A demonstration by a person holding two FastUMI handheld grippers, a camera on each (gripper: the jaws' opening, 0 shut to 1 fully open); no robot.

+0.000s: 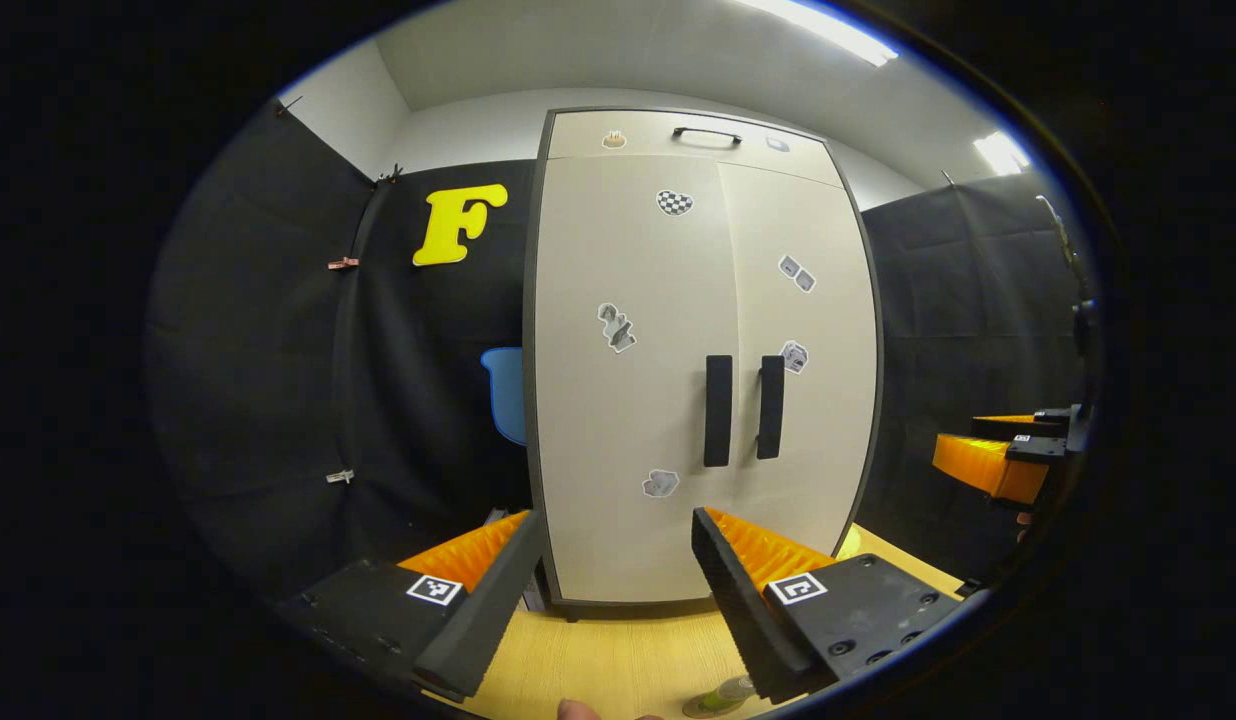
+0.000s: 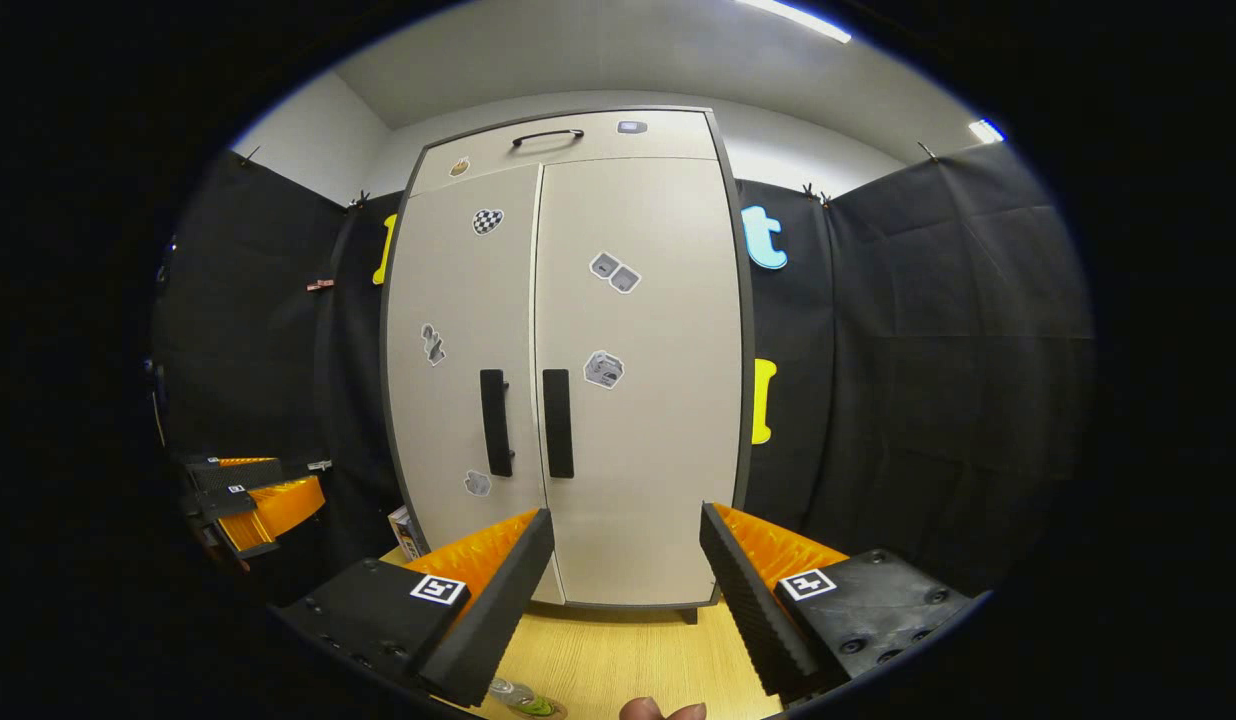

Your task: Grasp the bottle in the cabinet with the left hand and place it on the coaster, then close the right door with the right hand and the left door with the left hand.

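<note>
Cabinet point(image 1: 698, 360) upright on wooden bench point(image 1: 618, 660), both doors flush shut, left door point(image 1: 628, 380) and right door point(image 1: 803, 350) meeting at two dark vertical handles side by side. Stickers scattered over both doors, drawer front with dark handle point(image 1: 707, 133) on top. Left claw point(image 1: 610, 590) wide open, nothing between fingers, held apart from cabinet front, roughly facing left door. Right claw point(image 2: 626, 590) also wide open and empty, facing right door point(image 2: 638, 380), clear of it. Bottle point(image 1: 720, 695) partly visible at bottom edge of left gripper view, on bench in front of cabinet (same bottle point(image 2: 523, 697) low in right gripper view); coaster under it can't be made out. Fingertip point(image 2: 663, 711) peeking at bottom edge.
</note>
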